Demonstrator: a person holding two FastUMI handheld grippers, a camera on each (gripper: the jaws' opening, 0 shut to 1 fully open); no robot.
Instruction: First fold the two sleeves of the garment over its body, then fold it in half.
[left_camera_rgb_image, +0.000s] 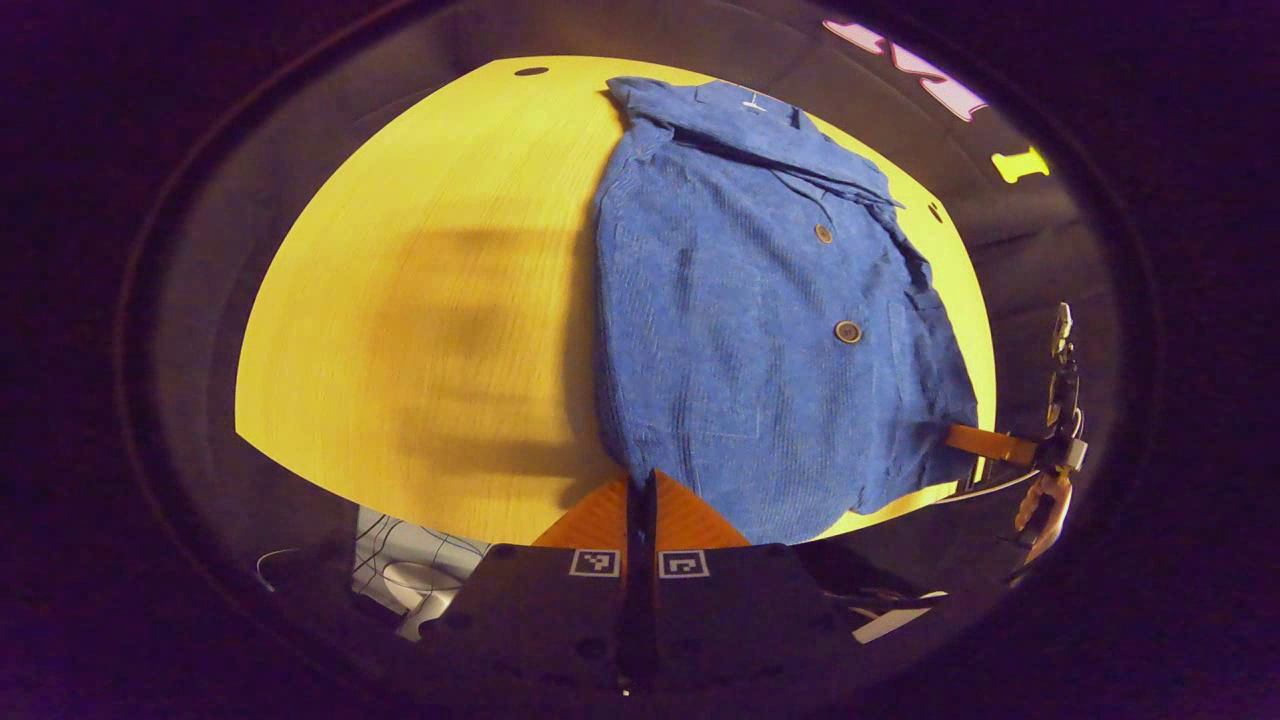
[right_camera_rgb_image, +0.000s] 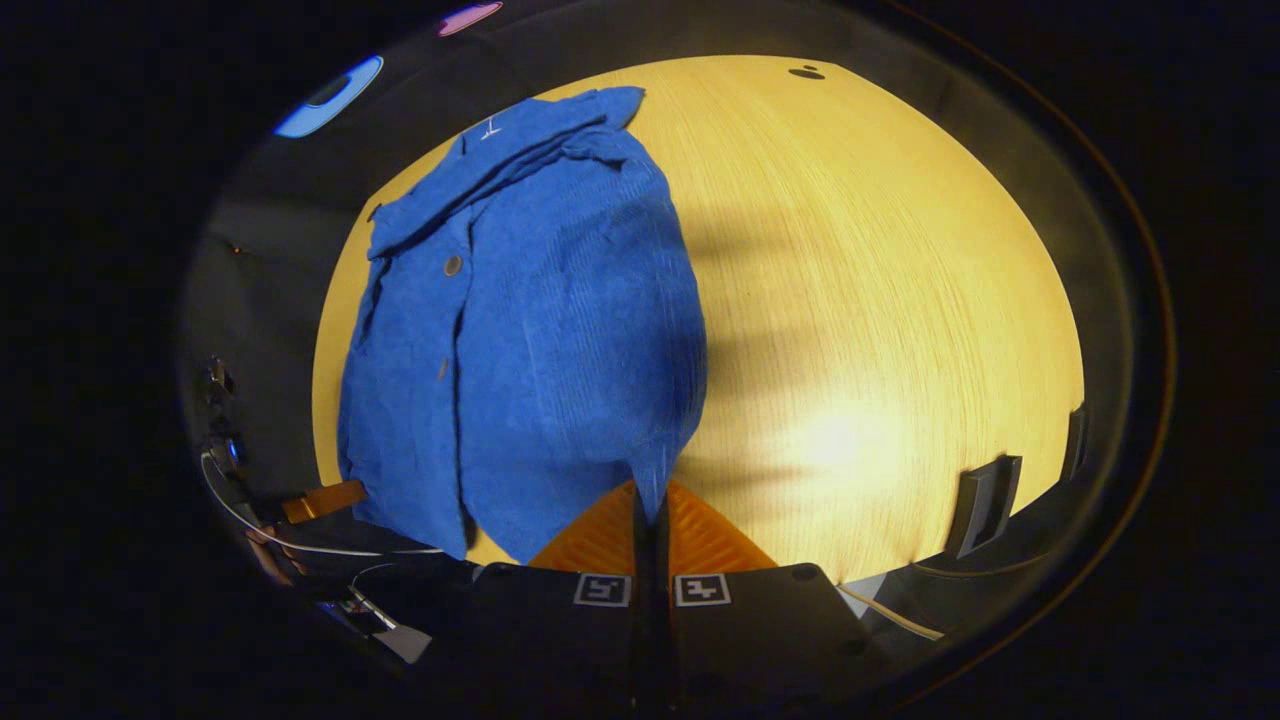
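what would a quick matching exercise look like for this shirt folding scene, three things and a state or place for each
Things:
1. blue shirt
2. left gripper
3. right gripper
4. table

States or places:
a. pinches the shirt's hem at its right corner
b. bare wood beside the garment
c. pinches the shirt's hem at its left corner
d. lies buttoned, collar at the far end

Pairs: 1-d, 2-c, 3-a, 4-b

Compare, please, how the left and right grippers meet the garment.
The left gripper has bare table to its left, the right gripper to its right. A fabric corner dips visibly between the right gripper's fingers; at the left gripper only the hem's edge reaches the tips. Both look shut on the garment's near hem.
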